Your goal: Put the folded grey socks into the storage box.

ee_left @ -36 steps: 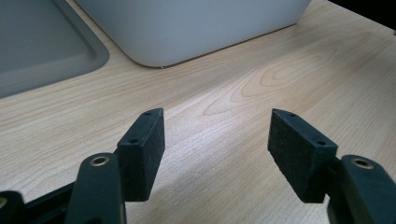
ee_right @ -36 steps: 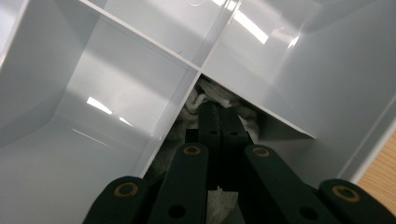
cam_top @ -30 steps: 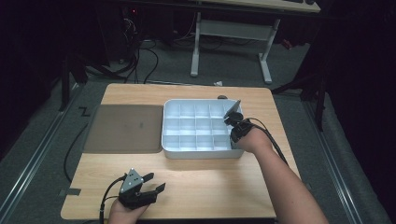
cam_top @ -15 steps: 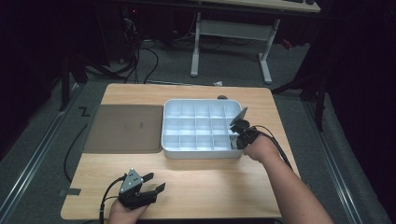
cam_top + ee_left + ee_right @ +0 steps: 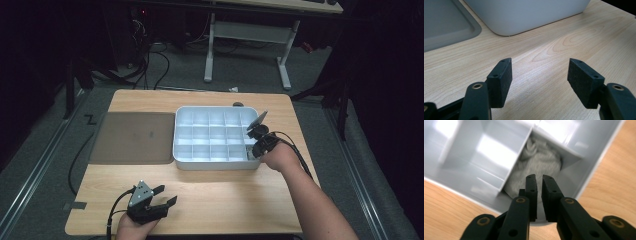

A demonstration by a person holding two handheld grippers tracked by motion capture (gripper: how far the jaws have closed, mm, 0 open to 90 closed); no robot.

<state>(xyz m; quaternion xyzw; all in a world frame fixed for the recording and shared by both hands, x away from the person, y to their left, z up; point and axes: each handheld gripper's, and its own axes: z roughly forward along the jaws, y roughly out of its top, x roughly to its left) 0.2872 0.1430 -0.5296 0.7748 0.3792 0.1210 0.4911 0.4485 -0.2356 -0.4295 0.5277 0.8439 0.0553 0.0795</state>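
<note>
cloth: grey-white, fuzzy, crumpled wad [image 5: 541, 163]; stuffed into one cell of the tray; folds show at its top; lower part hidden behind the jaws
cloth place: corner cell at about 4 o'clock of the tray in the high view, against the near and right walls; too small to make out there
tray: pale grey plastic box [image 5: 200, 161], grid of square cells with thin dividers, rounded corners; the other cells look bare
right gripper: [image 5: 539, 185] over the cloth cell, tips pointing down into it; jaws have just been opening, a narrow slit shows between the pads; nothing pinched between them, cloth lies just beyond the tips; cannot tell if the tips touch it
left gripper: [image 5: 540, 75] jaws spread wide, nothing between them; low over bare wood at about 7 o'clock of the table [image 5: 225, 200], well apart from the tray
mat: dark grey flat mat [image 5: 132, 137] at 9 o'clock of the tray, its edge touching or just beside the tray's left wall
edges: tray's right wall near the table's right edge, a strip of wood between; the cell's walls stand close around the right gripper's tips
open room: broad bare wood at 6 o'clock of the tray, between it and the near table edge
small dark thing: [image 5: 238, 104] on the table just past the tray's far wall, too small to tell
writing: none readable on tray, mat or grippers
</note>
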